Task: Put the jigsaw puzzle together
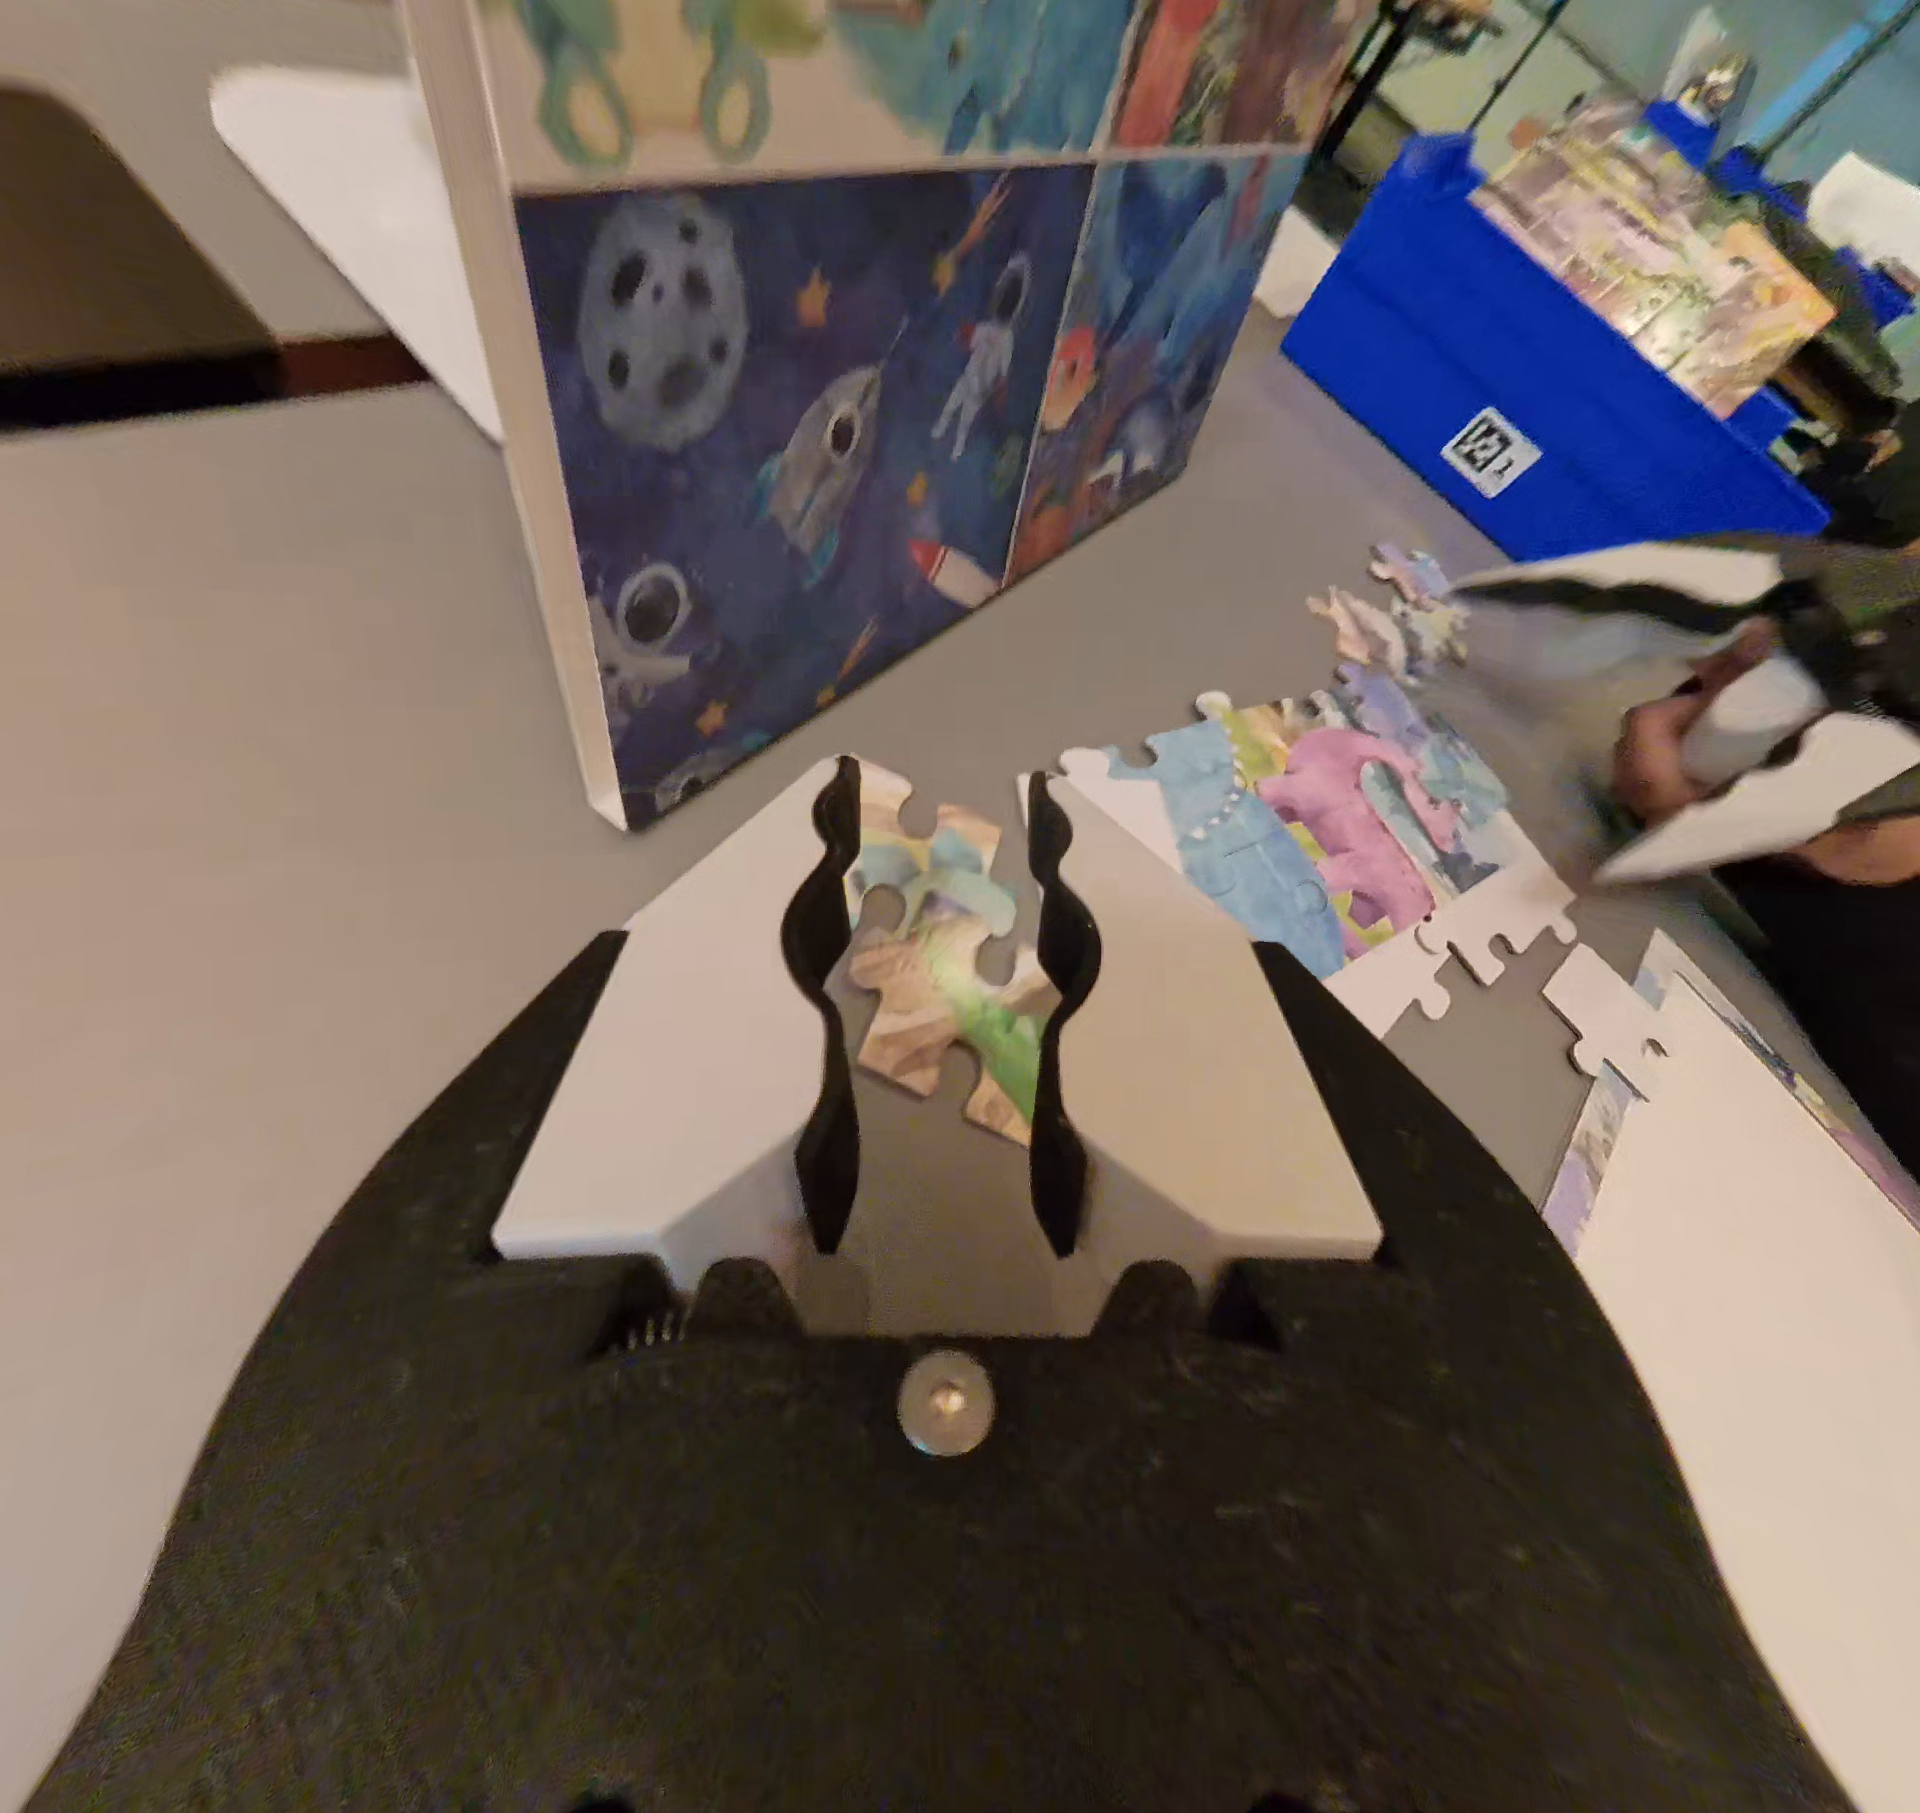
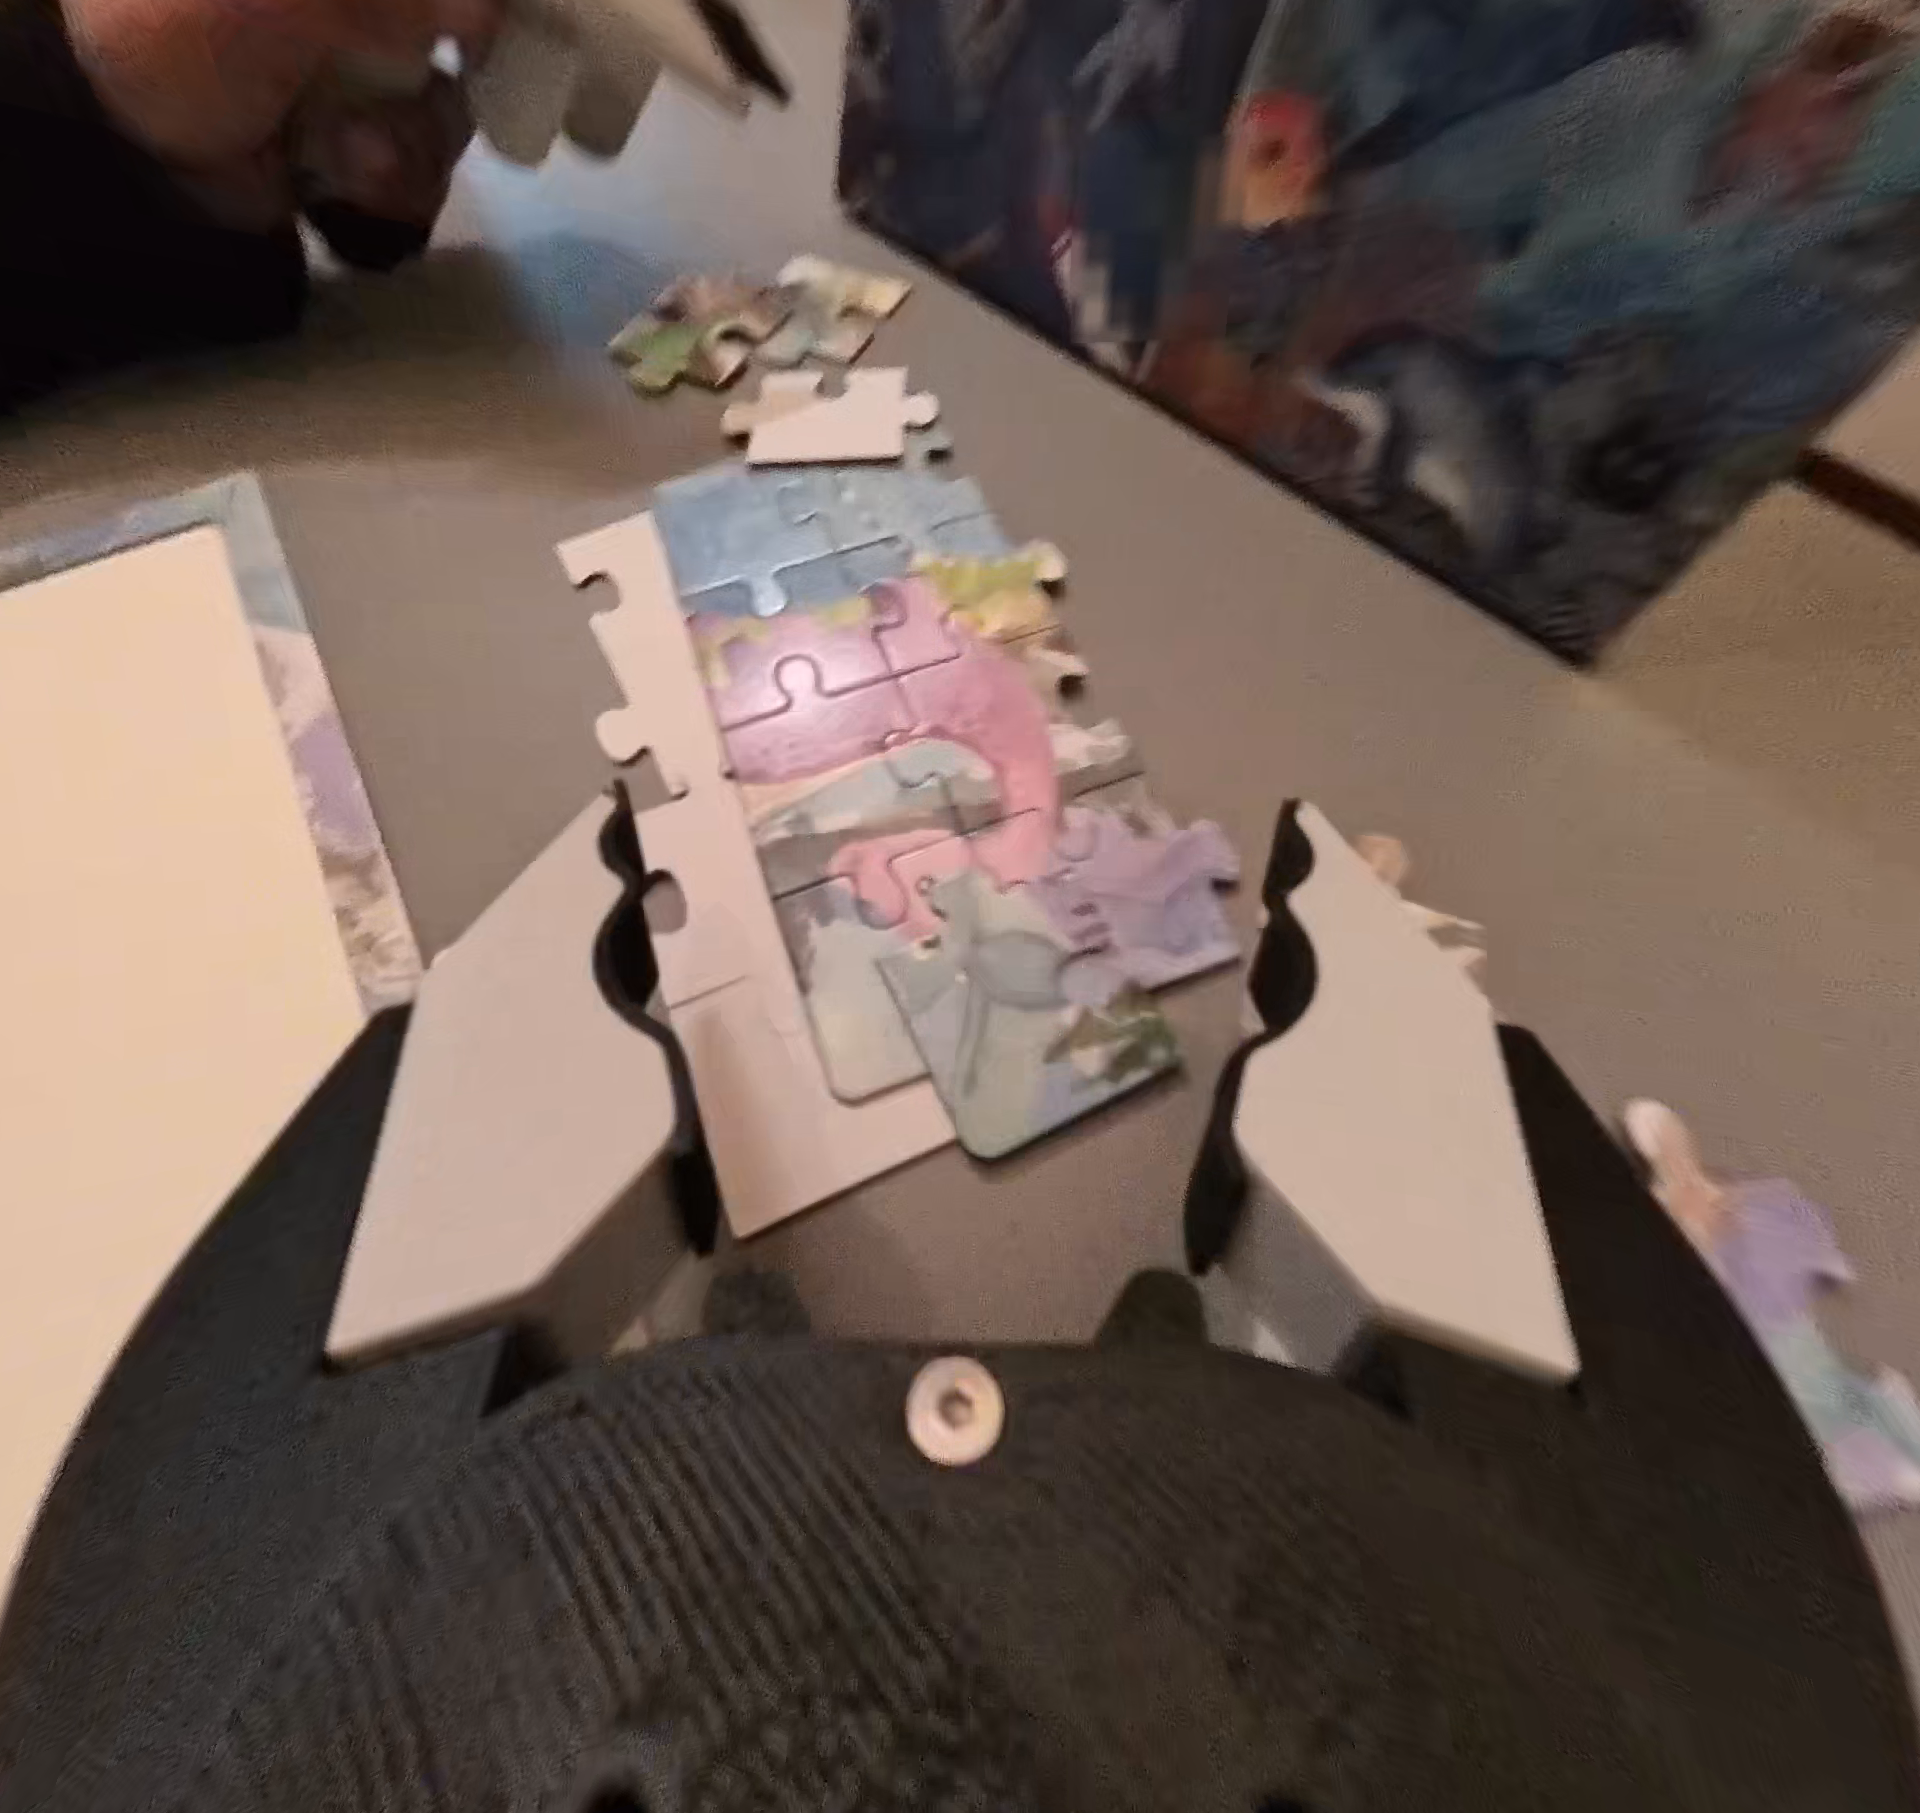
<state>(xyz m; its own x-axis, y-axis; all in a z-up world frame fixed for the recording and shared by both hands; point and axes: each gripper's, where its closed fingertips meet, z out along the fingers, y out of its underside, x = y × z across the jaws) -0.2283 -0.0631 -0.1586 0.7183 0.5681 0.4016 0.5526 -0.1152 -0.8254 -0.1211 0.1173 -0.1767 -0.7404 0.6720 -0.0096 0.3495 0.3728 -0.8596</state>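
Pastel puzzle (image 2: 914,776) — partly joined, white-edged

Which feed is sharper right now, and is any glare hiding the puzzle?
Left wrist view: sharper near its gripper and the loose pieces; the box top and right gripper are motion-smeared. Right wrist view: blurred overall, box worst; mild glare on the pink part of the puzzle, seams still readable.

Right gripper (image 2: 951,1025): jaws wide apart, above assembled puzzle section (image 2: 914,766).
Loose pieces (image 2: 748,324): 12 o'clock.
Picture box (image 2: 1403,236): 2 o'clock.
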